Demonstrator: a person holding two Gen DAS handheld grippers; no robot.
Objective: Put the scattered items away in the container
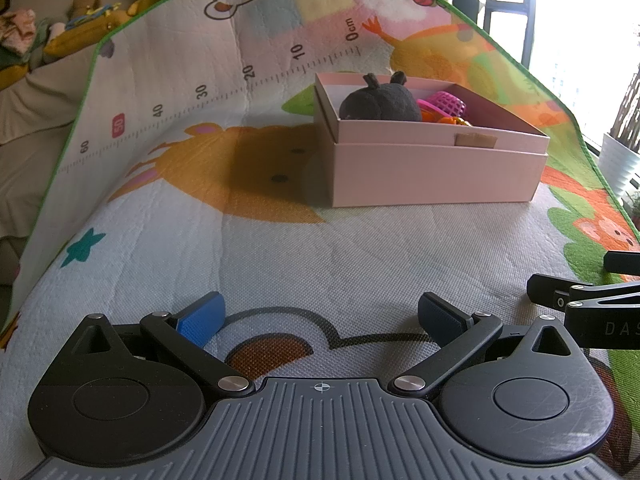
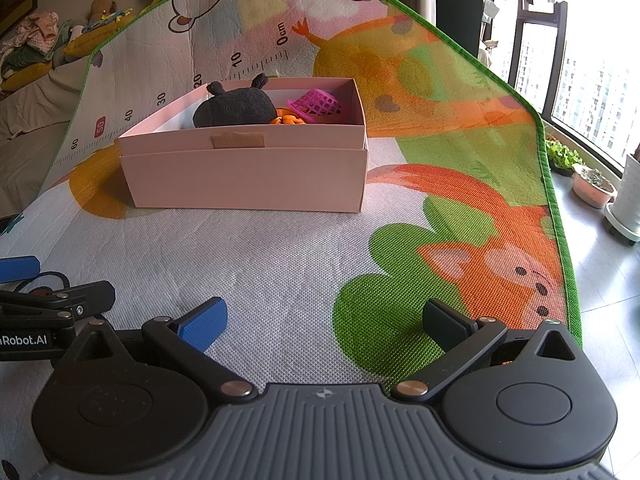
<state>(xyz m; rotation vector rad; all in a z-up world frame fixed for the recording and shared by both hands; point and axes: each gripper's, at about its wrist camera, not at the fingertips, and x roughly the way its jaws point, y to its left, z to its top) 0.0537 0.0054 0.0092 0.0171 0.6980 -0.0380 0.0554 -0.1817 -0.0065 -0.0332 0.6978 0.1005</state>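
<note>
Nearest the lenses, the left gripper (image 1: 320, 318) and the right gripper (image 2: 326, 320) hover low over the play mat (image 1: 280, 248), side by side, each with its blue-padded jaws spread wide and holding nothing. Ahead on the mat sits the pink box (image 1: 436, 172), open-topped and nested in its lid, a tan tape strip (image 1: 476, 140) on its near wall. Inside lie a dark plush toy (image 1: 380, 102), a magenta mesh basket (image 1: 444, 103) and something orange (image 1: 456, 120), mostly hidden behind the wall and hard to identify. Both grippers point level towards the box, well apart from it.
</note>
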